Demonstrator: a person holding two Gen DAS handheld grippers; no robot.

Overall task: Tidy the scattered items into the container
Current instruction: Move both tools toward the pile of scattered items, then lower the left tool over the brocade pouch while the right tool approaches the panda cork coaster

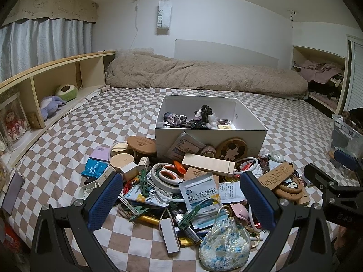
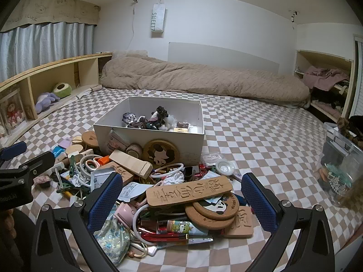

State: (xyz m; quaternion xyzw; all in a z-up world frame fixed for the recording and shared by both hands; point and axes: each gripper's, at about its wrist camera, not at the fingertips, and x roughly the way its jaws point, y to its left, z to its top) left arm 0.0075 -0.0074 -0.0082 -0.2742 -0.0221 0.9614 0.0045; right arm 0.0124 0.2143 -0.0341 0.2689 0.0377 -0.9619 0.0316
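Observation:
A white open box [image 1: 211, 137] [image 2: 149, 139] stands on the checkered bed with several small items inside. In front of it lies a heap of clutter: medicine sachets [image 1: 200, 195], scissors with orange handles [image 1: 169, 174], a pale wooden block [image 1: 207, 164], a carved wooden plaque [image 2: 189, 191], panda coasters [image 2: 215, 206] and a floral pouch [image 1: 224, 242]. My left gripper [image 1: 181, 195] hovers open above the left part of the heap. My right gripper [image 2: 182, 195] hovers open above the plaque and coasters. Neither holds anything.
A rolled beige duvet [image 1: 204, 74] lies across the far side of the bed. A wooden shelf [image 1: 56, 77] with plush toys runs along the left. A clear plastic bin [image 2: 340, 158] of items sits at the right. Checkered sheet [image 2: 261, 136] stretches right of the box.

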